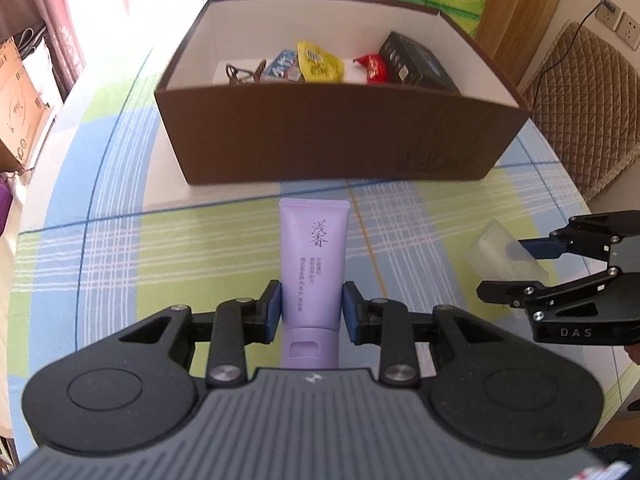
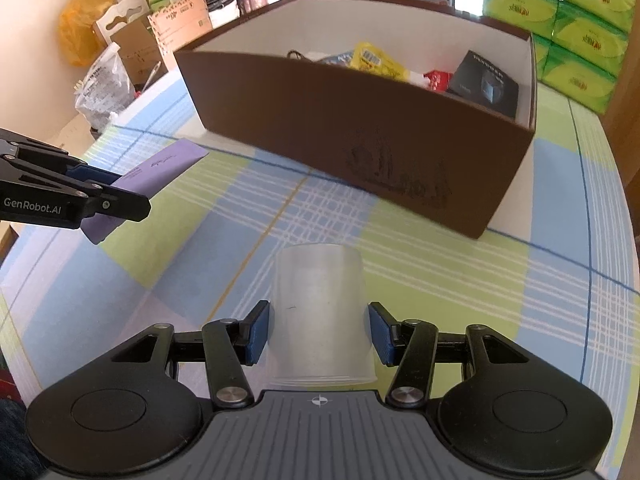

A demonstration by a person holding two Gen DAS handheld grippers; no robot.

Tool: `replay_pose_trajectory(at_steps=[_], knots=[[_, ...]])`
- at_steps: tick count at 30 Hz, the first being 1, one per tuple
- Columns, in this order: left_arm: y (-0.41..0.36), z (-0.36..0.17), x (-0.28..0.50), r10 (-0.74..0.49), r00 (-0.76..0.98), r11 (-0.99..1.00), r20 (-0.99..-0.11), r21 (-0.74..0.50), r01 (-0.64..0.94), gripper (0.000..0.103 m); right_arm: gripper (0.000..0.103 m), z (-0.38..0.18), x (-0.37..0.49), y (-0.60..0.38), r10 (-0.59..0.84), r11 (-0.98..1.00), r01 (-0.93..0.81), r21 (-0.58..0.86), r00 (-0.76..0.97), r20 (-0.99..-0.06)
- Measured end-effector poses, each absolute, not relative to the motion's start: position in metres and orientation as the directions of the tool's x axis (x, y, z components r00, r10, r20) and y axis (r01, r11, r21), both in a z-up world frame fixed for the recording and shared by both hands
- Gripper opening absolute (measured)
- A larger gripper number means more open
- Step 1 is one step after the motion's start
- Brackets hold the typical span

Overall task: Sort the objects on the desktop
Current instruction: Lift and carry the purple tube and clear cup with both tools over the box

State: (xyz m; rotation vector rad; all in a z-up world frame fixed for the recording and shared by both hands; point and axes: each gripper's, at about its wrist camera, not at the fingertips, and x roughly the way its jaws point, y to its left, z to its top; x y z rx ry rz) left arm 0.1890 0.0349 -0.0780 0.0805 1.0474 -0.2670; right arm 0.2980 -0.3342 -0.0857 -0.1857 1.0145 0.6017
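My left gripper is shut on a purple tube with dark lettering, cap end toward the camera, held just above the checked tablecloth. In the right wrist view that tube sticks out of the left gripper at the left edge. My right gripper is shut on a clear plastic cup, upside down, its blue pads pressing both sides. From the left wrist view the cup and right gripper are at the right. A brown cardboard box stands ahead of both, open at the top.
The box holds a yellow packet, a red wrapper, a black box, a blue packet and a dark clip. Green tissue packs stand behind on the right. A padded chair is at the table's right; bags and cartons at the left.
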Motion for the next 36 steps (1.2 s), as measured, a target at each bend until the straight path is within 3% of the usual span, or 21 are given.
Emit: replay_pose_trajectory(at_steps=[18, 36], knots=[[0.032, -0.022, 0.229, -0.201, 0.583, 0.962, -0.787, -0.046, 0.27, 0.027, 0.049, -0.026, 0.342, -0.327, 0.488, 0.799, -0.574, 0.178, 0.448, -0.749], [0.009, 0.0, 0.305, -0.23, 0.63, 0.952, -0.742, -0.038, 0.303, 0.027, 0.049, 0.011, 0.424, -0.33, 0.462, 0.844, -0.513, 0.155, 0.551, -0.695]])
